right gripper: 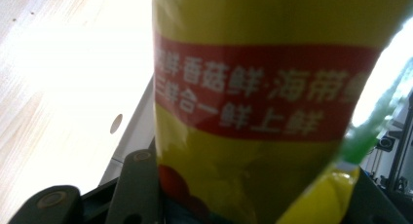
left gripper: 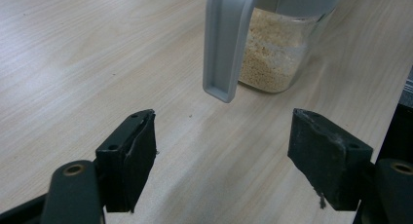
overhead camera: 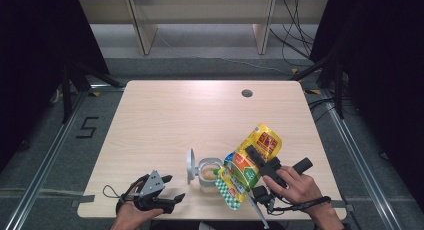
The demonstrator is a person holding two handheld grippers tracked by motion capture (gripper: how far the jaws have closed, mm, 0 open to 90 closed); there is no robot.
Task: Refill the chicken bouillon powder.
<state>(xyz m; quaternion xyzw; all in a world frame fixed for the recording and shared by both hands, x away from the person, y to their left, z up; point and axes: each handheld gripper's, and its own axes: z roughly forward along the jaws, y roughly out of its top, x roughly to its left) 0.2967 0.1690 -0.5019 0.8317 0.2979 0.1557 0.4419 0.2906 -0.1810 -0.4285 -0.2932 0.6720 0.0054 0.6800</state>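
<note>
A clear jar of beige granules stands near the table's front edge, its grey lid flipped up on the left side. My right gripper is shut on a yellow seasoning bag, which tilts down to the left with its lower end over the jar's mouth. In the right gripper view the bag with its red band sits pinched between the jaws of that gripper. My left gripper rests open, left of the jar. Its view has the jar and the hanging lid just beyond the gripper.
The wooden table has a round cable hole at the back right. Beyond it stand pale shelf legs, and cables trail on the floor. A "5" mark lies on the floor at the left.
</note>
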